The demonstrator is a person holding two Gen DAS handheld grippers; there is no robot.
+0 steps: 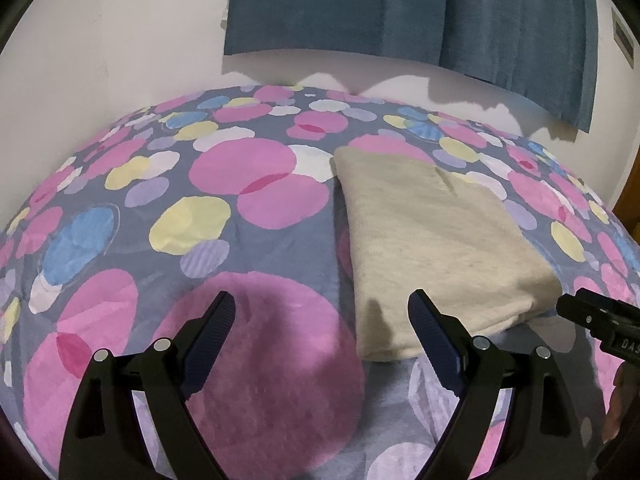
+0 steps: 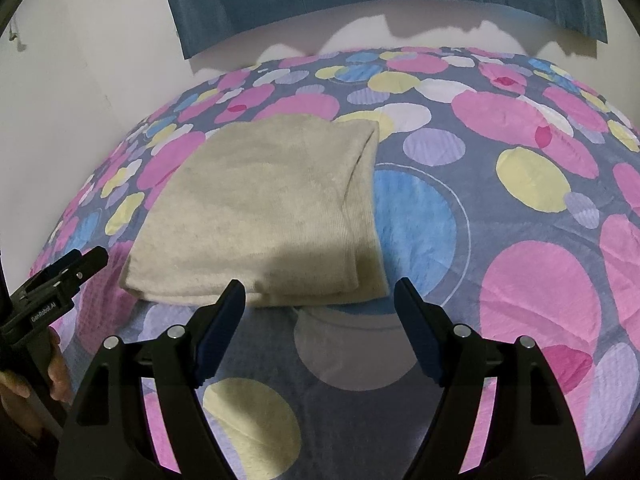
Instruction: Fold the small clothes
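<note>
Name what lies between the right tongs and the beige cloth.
Nothing but bare bedspread: in the right wrist view, the open right tongs hover just short of the cloth.

Pretty clearly a bedroom at home: a bed under a grey cotton bedspread with pink, yellow and blue circles (image 2: 500, 216), pushed against a plain white wall (image 1: 100, 40), teal fabric curtain (image 1: 400, 4) hanging above.

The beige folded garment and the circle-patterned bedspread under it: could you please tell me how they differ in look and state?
The beige folded garment is one plain colour; the bedspread shows pink, yellow and blue circles on grey. The garment is folded into a thick layered rectangle; the bedspread lies spread in a single layer. The garment covers a small patch; the bedspread fills the bed. Both are soft fabric, lying flat.
</note>
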